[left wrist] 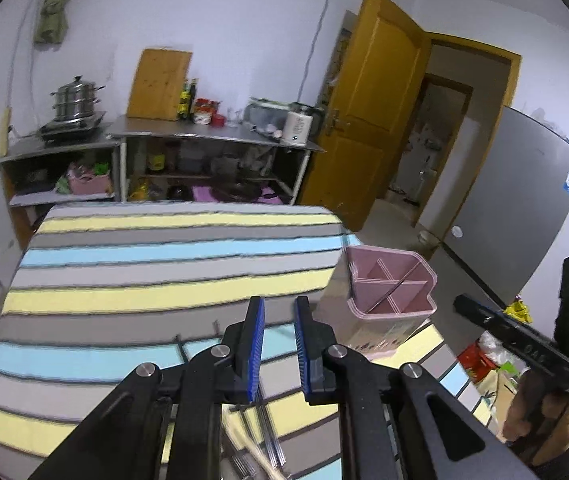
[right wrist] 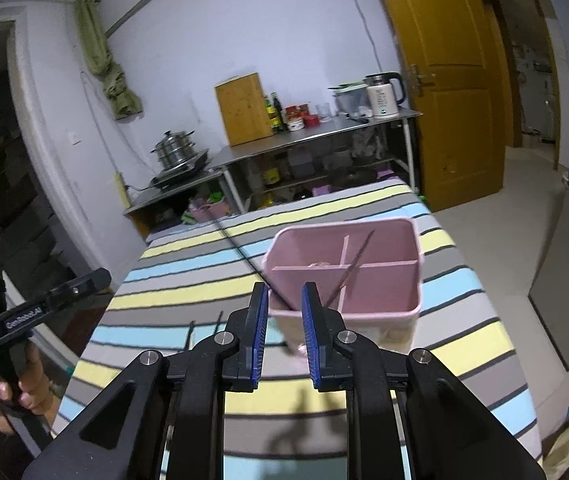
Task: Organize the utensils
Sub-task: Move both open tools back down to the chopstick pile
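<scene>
A pink divided utensil holder (right wrist: 380,292) stands on the striped tablecloth (right wrist: 188,264). A thin metal utensil (right wrist: 354,266) leans inside it, and a thin dark stick (right wrist: 244,250) slants out of its near left corner. My right gripper (right wrist: 284,289) hovers just before the holder's near rim, open, with its pads touching nothing. In the left wrist view the holder (left wrist: 390,294) is to the right of my left gripper (left wrist: 279,302), which is open and has nothing in it. Several utensils (left wrist: 270,438) lie on the cloth under it, partly hidden by the fingers.
A hand holds the right gripper (left wrist: 464,304) at the far right, and another hand holds the left gripper (right wrist: 96,278) at the far left. Steel shelves (right wrist: 324,136) with a pot, bottles and a kettle stand beyond the table. A yellow door (right wrist: 444,80) is at the right.
</scene>
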`<state>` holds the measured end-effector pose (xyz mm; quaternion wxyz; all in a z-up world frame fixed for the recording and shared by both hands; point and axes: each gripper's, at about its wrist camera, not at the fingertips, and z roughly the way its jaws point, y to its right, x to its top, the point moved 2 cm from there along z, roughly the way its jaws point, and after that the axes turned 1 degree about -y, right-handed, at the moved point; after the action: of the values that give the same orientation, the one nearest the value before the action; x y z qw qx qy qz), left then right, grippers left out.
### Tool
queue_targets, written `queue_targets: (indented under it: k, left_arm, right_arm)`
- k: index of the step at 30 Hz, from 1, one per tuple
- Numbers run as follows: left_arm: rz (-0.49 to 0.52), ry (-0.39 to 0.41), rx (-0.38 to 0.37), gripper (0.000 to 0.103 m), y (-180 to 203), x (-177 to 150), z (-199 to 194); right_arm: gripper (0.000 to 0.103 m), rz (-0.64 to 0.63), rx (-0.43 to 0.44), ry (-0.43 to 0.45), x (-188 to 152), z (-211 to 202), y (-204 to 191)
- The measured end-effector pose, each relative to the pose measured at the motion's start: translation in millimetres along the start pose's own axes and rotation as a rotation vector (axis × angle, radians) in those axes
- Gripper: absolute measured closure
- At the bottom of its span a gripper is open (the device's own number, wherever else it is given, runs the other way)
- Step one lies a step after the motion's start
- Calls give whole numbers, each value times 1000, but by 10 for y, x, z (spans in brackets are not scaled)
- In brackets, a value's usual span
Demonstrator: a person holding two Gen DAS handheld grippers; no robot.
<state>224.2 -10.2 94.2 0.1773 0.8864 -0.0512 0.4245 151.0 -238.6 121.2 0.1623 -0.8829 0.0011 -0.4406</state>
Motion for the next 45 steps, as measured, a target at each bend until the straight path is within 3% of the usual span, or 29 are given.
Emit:
queue_targets:
  k: [11, 23, 30, 45]
  left_arm:
    - [-110, -134, 101, 89, -572, -740, 153]
    - [-162, -253, 144, 89, -834, -1165, 667]
    - [-168, -293, 174, 89, -899, -1240, 916]
    - [-100, -247, 243, 89, -892, -1182, 1046]
  right_arm:
    - [85, -57, 74, -85, -382, 120, -318]
    - [85, -96, 111, -192, -691, 465, -490]
    - [85, -105, 119, -259, -843, 740, -565]
    - [85, -108, 72, -386, -1024, 1564, -685]
